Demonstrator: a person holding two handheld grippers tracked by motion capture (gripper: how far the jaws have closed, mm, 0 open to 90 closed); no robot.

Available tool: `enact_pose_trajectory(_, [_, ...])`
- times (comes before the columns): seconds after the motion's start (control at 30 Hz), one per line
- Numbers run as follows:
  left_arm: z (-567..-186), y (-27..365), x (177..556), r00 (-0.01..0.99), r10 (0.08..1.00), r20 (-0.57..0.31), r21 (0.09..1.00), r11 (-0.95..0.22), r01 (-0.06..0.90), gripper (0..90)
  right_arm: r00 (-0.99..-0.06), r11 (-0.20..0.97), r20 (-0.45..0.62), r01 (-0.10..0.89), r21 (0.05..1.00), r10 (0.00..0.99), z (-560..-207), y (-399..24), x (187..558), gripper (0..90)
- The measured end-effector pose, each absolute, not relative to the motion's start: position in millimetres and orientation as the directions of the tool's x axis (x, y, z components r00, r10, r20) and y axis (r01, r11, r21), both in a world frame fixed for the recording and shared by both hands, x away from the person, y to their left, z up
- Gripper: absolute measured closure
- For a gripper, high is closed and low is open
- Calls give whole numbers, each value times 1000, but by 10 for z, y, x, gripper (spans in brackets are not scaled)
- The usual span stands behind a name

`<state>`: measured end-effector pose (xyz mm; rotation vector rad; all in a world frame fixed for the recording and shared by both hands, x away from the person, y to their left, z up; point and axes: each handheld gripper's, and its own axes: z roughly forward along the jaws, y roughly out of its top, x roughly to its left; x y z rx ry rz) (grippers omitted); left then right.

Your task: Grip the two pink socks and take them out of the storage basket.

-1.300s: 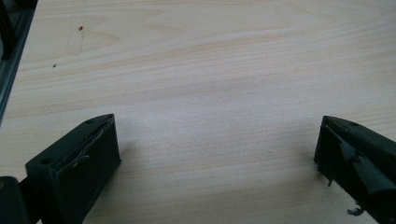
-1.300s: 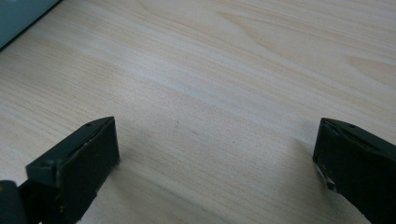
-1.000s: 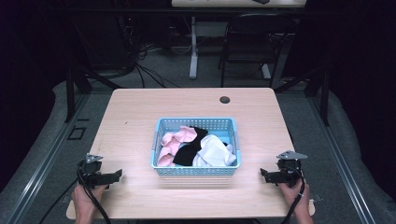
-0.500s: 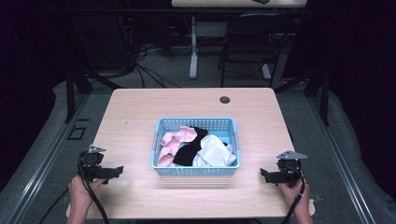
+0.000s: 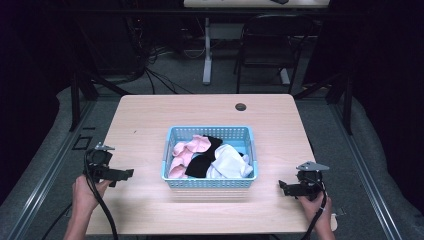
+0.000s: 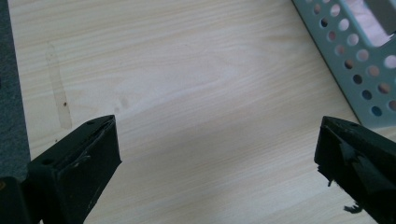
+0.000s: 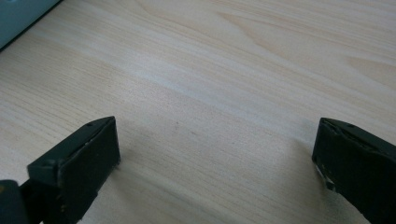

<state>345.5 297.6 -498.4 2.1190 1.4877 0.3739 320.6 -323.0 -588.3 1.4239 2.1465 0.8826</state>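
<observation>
— At the middle of the table (image 5: 150, 115) stands the blue basket (image 5: 210, 181) with its heap of clothes: pink pieces (image 5: 187, 148) at the left, a black one (image 5: 201, 163) in the centre, a white one (image 5: 229, 161) at the right. Which side goes first, would you say?

— The left hand-held gripper (image 5: 128, 173) looks the likelier. It points at the basket's left wall from near by, jaws spread wide and holding nothing; in the left gripper view the perforated wall (image 6: 355, 70) sits at the upper right. The right hand-held gripper (image 5: 281, 185) hangs low over the table just off the basket's right front corner, also spread and empty.

— How should the reach be made?

— I would lift over the rim rather than push against it, since the basket looks light and may slide. Come down on a raised fold of one pink piece, close on that fold alone, and draw it straight up so the black cloth beneath does not trail along. The right one could steady the basket's wall if it shifts.

— And the surroundings?

— Pale wood grain, bare apart from the basket and a dark round grommet (image 5: 240, 106) near the far edge. Grey floor lies around it; beyond stand a chair (image 5: 265, 47), cables (image 5: 160, 70) and the leg of another desk (image 5: 206, 50) in a dim room.
</observation>
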Motion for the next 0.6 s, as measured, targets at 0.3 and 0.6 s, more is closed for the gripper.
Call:
enact_pose_trajectory(0.3, [-4777, 2861, 3618, 403, 914, -45, 539, -318, 780, 3, -389, 272, 6, 656, 704, 921, -5884, -3231, 3206, 5])
enact_pose_trajectory(0.6, [-4500, 2641, 3793, 475, 880, -29, 524, -391, 757, 3, -389, 271, 8, 656, 705, 921, -5884, -3232, 3206, 9])
